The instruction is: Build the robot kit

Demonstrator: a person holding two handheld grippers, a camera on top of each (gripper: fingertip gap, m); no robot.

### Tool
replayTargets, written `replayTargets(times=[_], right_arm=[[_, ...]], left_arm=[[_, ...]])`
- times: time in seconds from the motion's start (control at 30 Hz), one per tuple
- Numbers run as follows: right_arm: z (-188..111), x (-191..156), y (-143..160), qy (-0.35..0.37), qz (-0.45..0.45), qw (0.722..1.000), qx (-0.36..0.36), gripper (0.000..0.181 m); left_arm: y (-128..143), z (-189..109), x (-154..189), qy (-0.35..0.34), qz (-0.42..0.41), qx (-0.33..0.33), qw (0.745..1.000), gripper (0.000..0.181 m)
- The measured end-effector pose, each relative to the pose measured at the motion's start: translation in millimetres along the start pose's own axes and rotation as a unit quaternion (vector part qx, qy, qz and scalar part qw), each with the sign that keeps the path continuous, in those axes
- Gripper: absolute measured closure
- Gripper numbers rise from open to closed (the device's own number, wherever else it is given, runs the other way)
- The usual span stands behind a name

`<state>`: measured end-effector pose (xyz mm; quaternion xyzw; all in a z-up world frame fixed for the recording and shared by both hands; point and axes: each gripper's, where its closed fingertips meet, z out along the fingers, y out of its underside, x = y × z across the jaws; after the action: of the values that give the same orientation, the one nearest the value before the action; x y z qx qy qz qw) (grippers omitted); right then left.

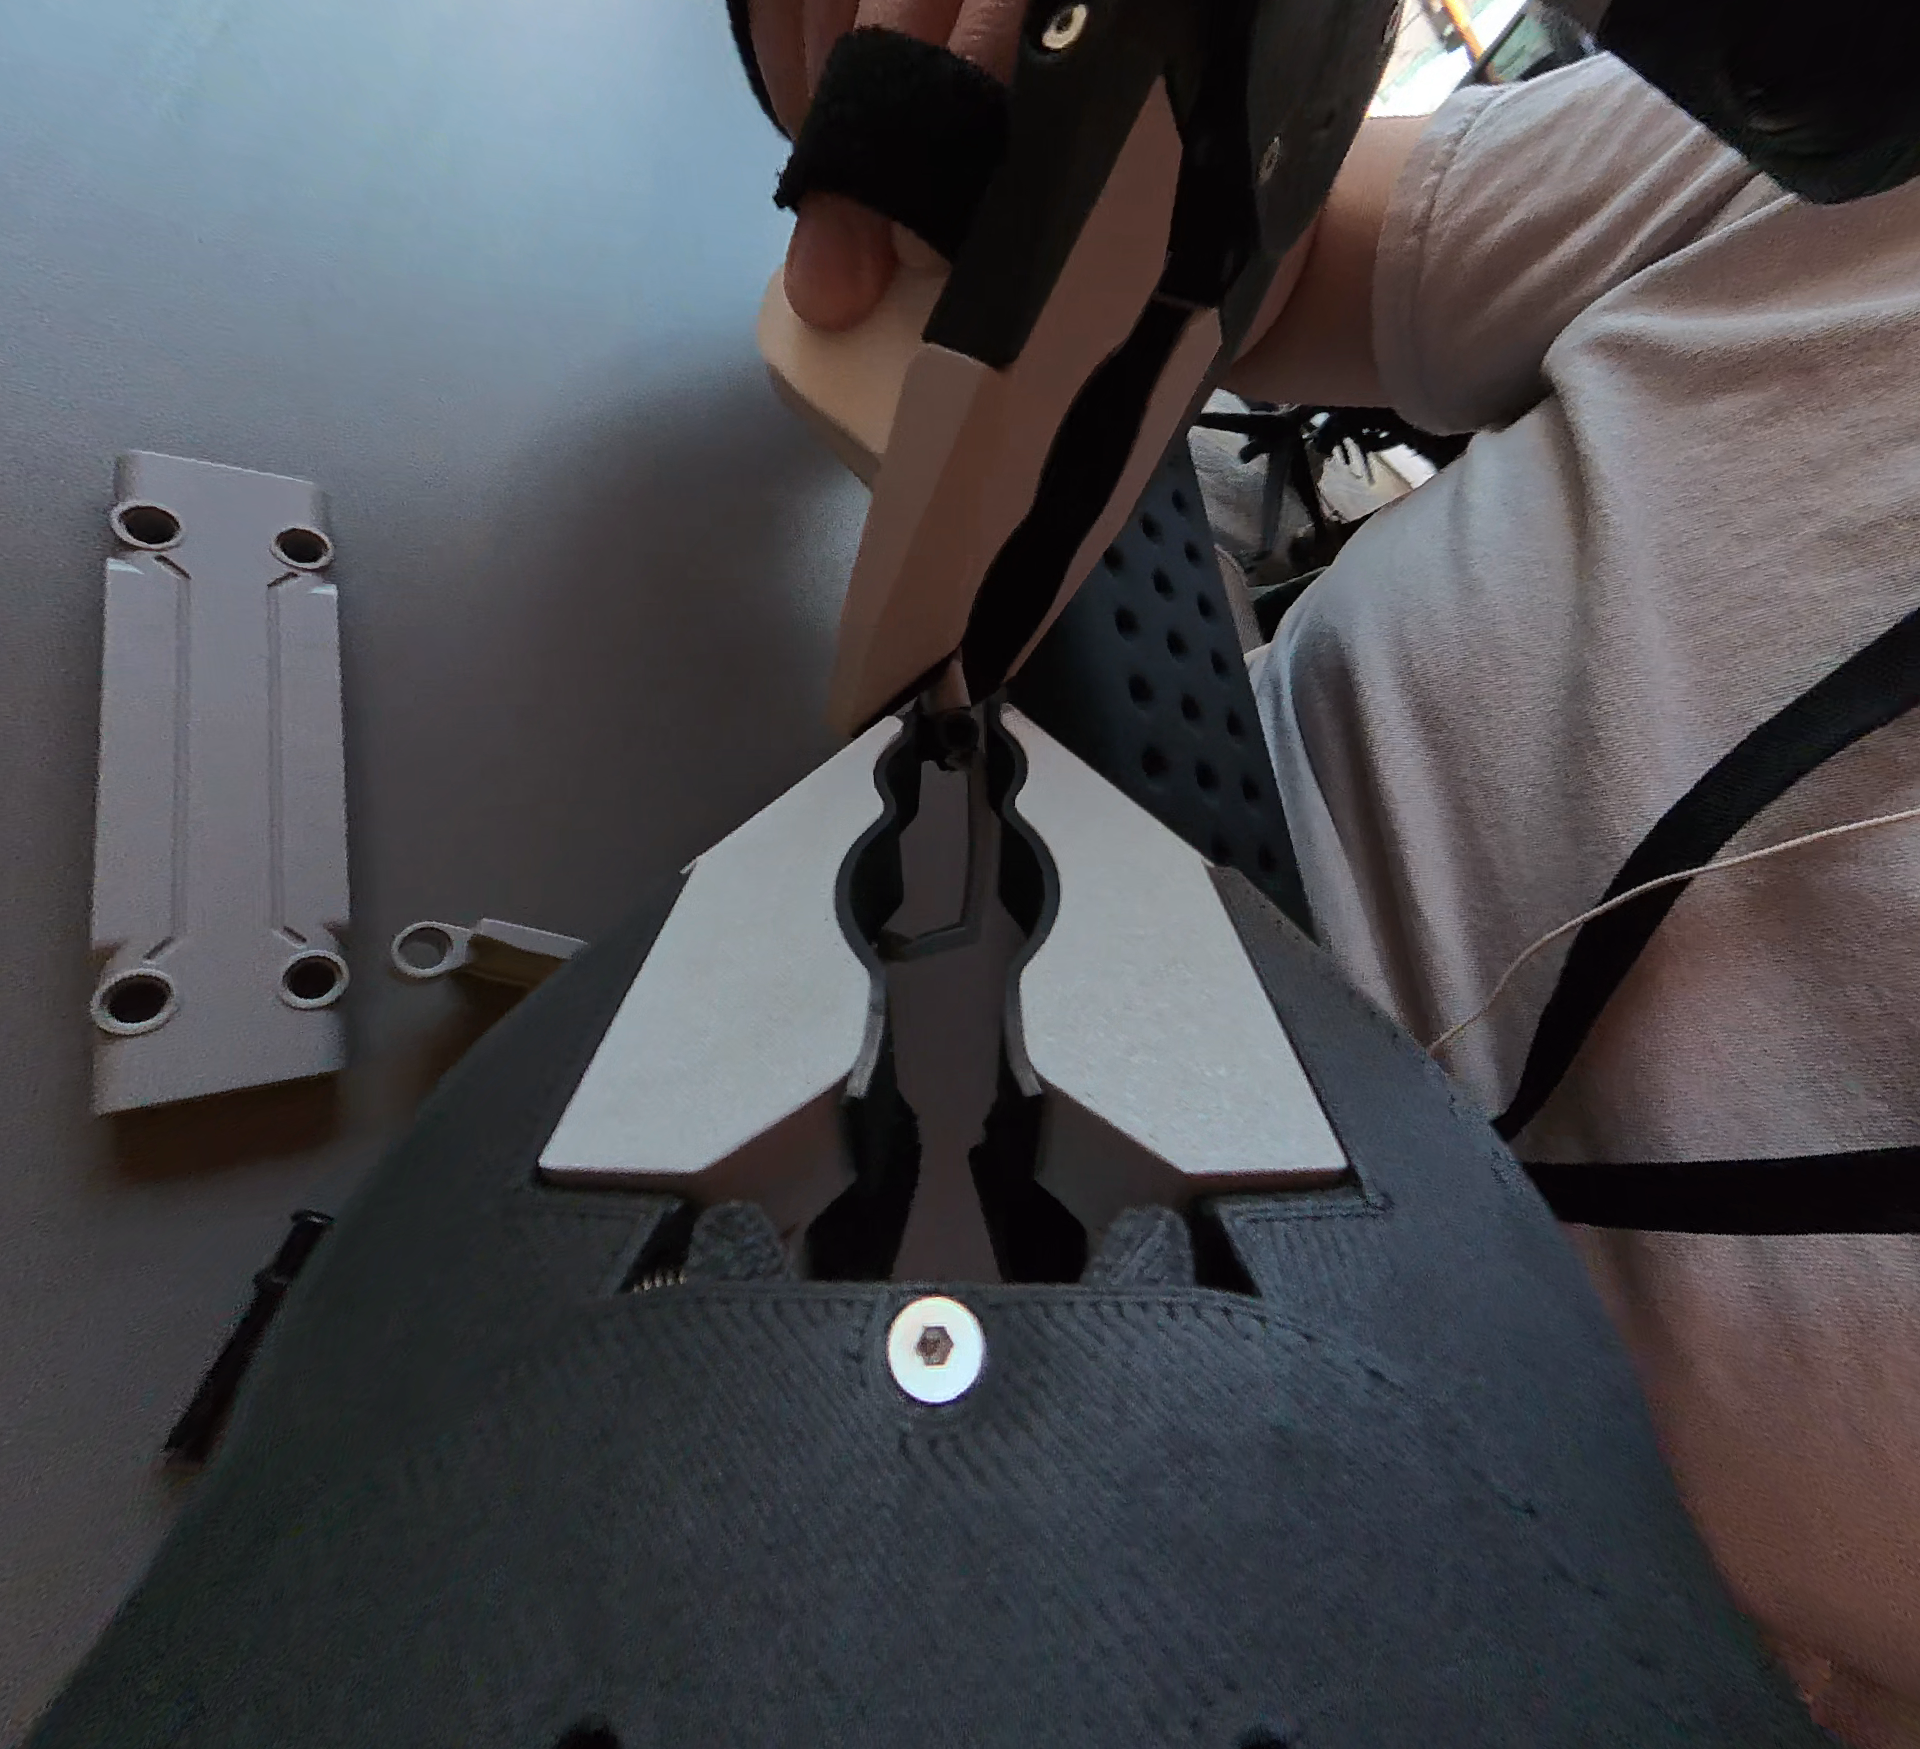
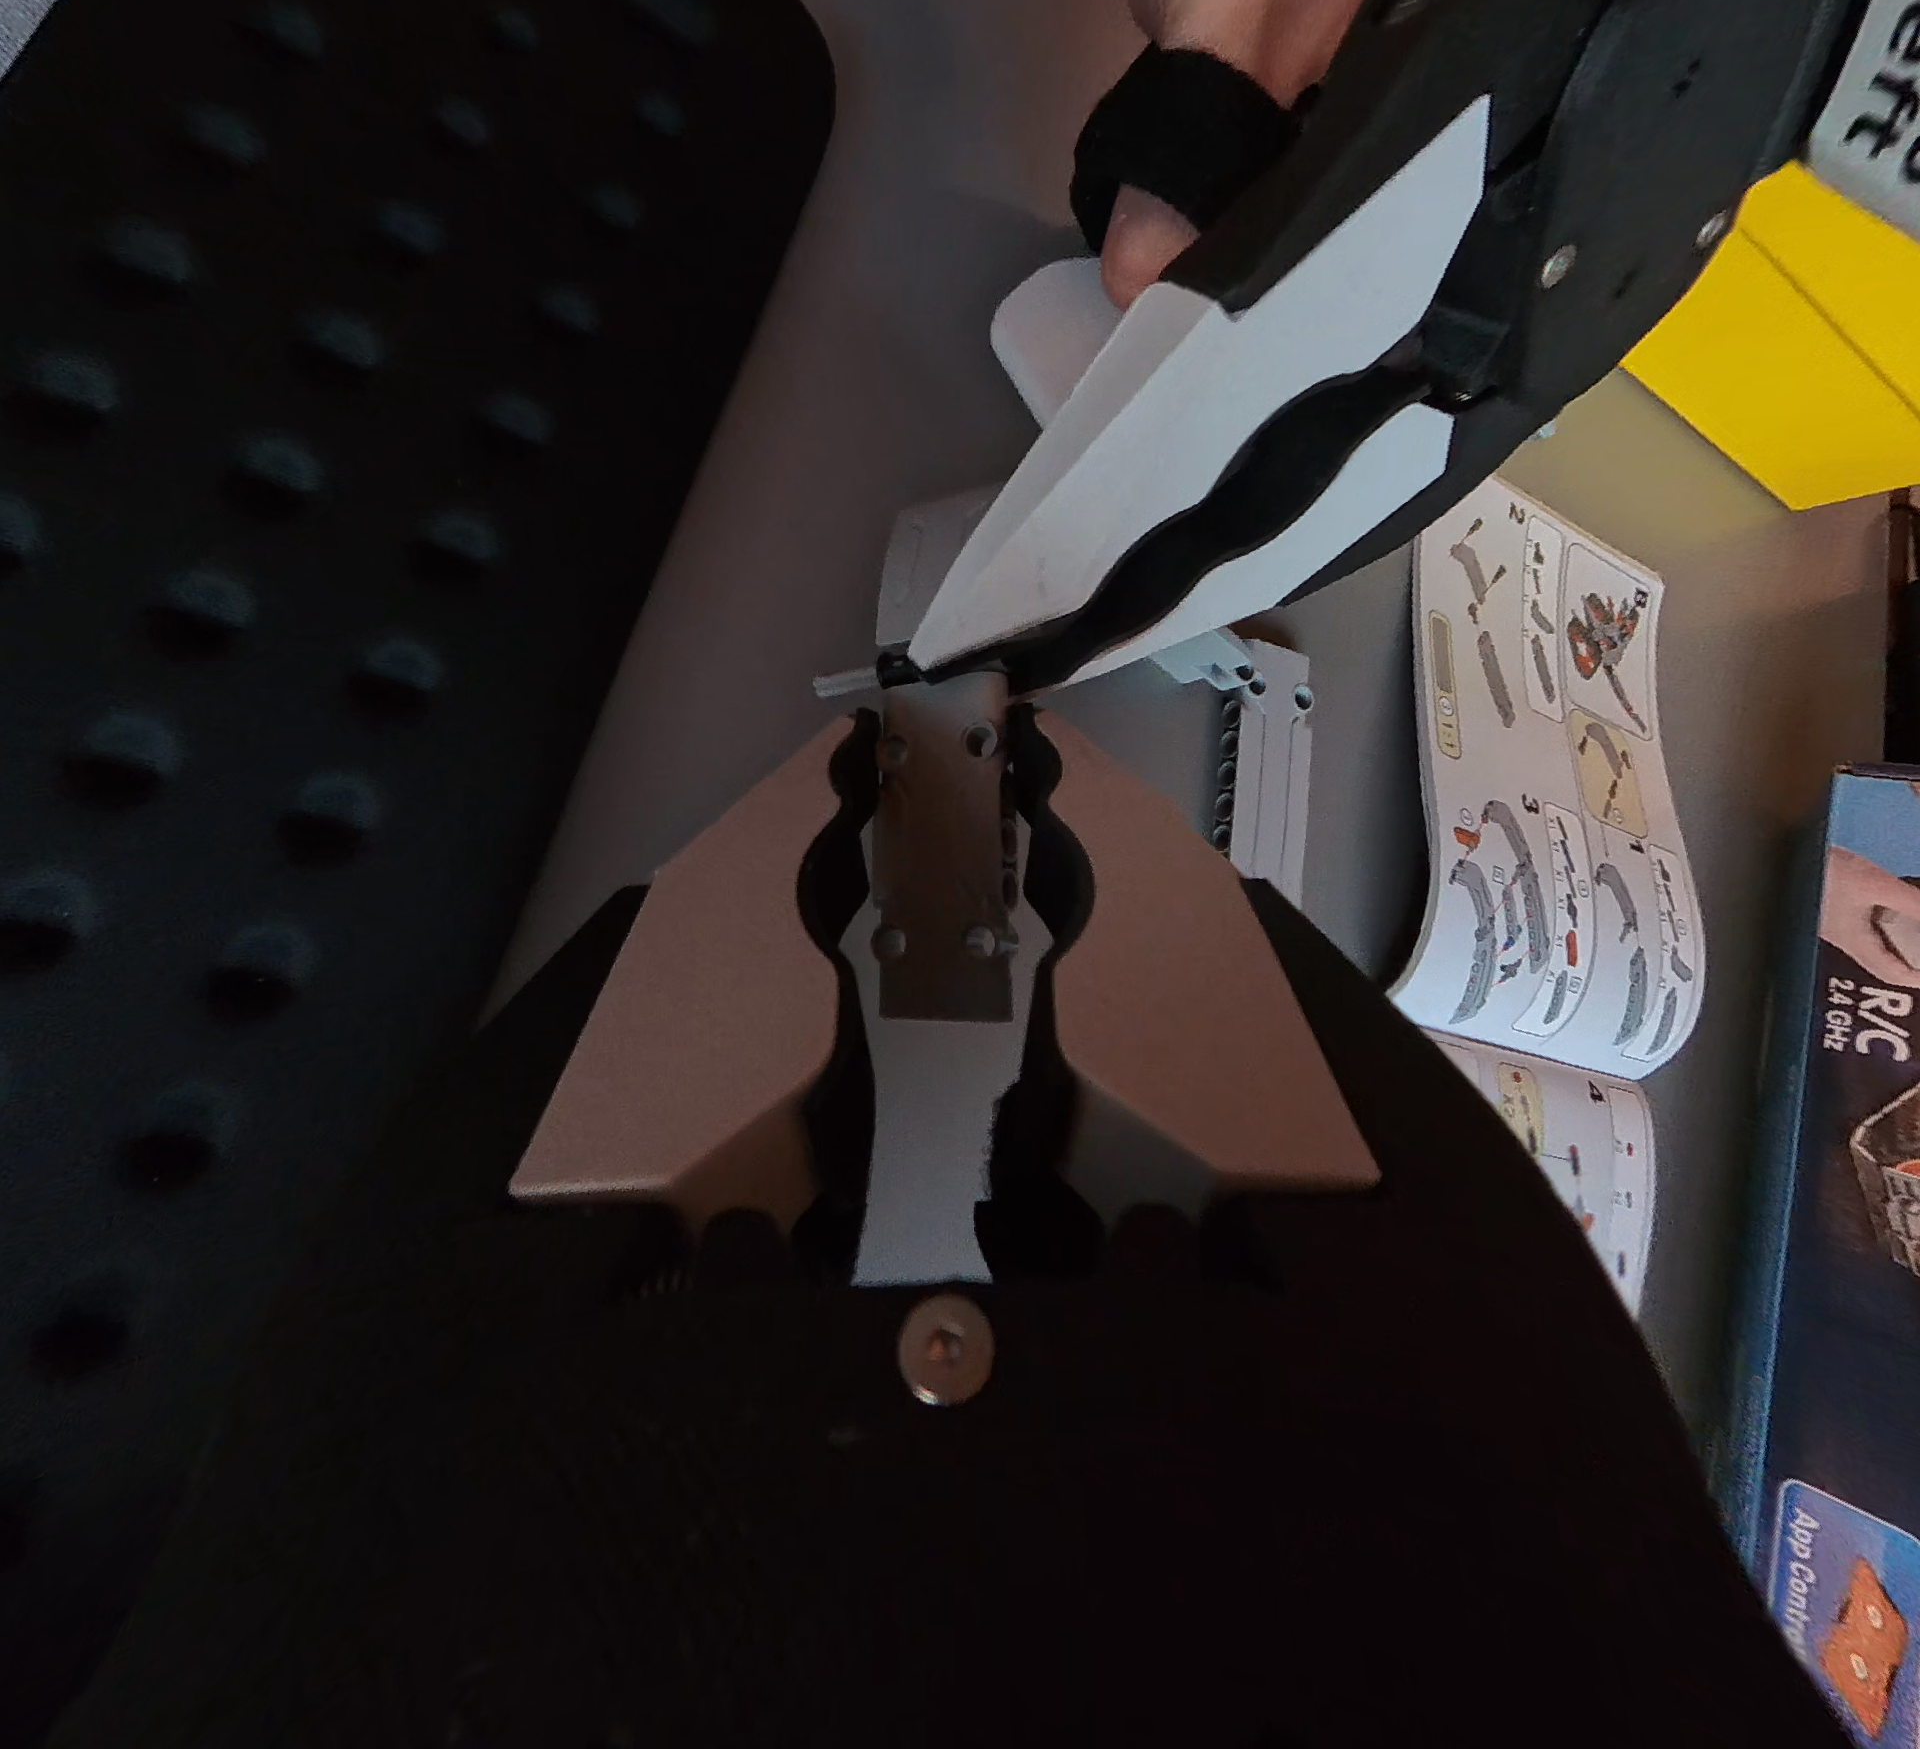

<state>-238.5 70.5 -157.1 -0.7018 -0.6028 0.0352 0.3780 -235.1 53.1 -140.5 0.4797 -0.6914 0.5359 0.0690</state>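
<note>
My right gripper (image 2: 940, 717) is shut on a small grey panel (image 2: 940, 878) with studs and holes, which is held up off the table. My left gripper (image 2: 912, 663) comes in from the upper right, shut on a small black pin (image 2: 891, 669) whose pale end sticks out to the left. The pin is at the far end of the panel. In the left wrist view my left gripper (image 1: 951, 714) holds the pin (image 1: 951, 735) at its tips. The right gripper (image 1: 951, 679) meets it from above, tip to tip. The panel shows edge-on as a thin dark shape (image 1: 971, 858).
A long grey panel (image 1: 218, 774), a small grey part (image 1: 457, 946) and a black rod (image 1: 249, 1325) lie on the grey table. A black perforated chair (image 2: 312, 452) stands nearby. An instruction booklet (image 2: 1548, 816), more grey parts (image 2: 1262, 764), a yellow box (image 2: 1818, 328) and a blue box (image 2: 1849, 1284) lie to the right. Both grippers' tips are close together, under 4 cm apart.
</note>
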Motion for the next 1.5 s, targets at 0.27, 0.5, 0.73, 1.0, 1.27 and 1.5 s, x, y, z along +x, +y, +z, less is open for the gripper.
replayTargets(times=[0.27, 0.5, 0.73, 1.0, 1.27, 1.5], right_arm=[[0, 4, 4, 0.005, 0.025, 1.000, -0.004, 0.158], [-13, 6, -4, 0.003, 0.054, 0.998, 0.019, 0.158], [-18, 6, -9, -0.005, 0.072, 0.997, 0.041, 0.157], [-25, 7, -12, -0.008, 0.084, 0.995, 0.051, 0.157], [-36, 10, -12, -0.006, 0.098, 0.993, 0.064, 0.158], [-35, 16, -15, 0.004, 0.097, 0.991, 0.093, 0.158]], left_arm=[[-2, 0, -9, -0.057, 0.050, 0.009, 0.997, 0.174], [-10, -4, 1, -0.018, 0.016, 0.036, 0.999, 0.174], [-13, -6, 6, -0.005, 0.021, 0.048, 0.999, 0.173], [-17, -6, 11, 0.010, 0.019, 0.063, 0.998, 0.174], [-22, -10, 16, 0.031, 0.013, 0.080, 0.996, 0.179], [-30, -14, 15, 0.052, 0.001, 0.115, 0.992, 0.174]])
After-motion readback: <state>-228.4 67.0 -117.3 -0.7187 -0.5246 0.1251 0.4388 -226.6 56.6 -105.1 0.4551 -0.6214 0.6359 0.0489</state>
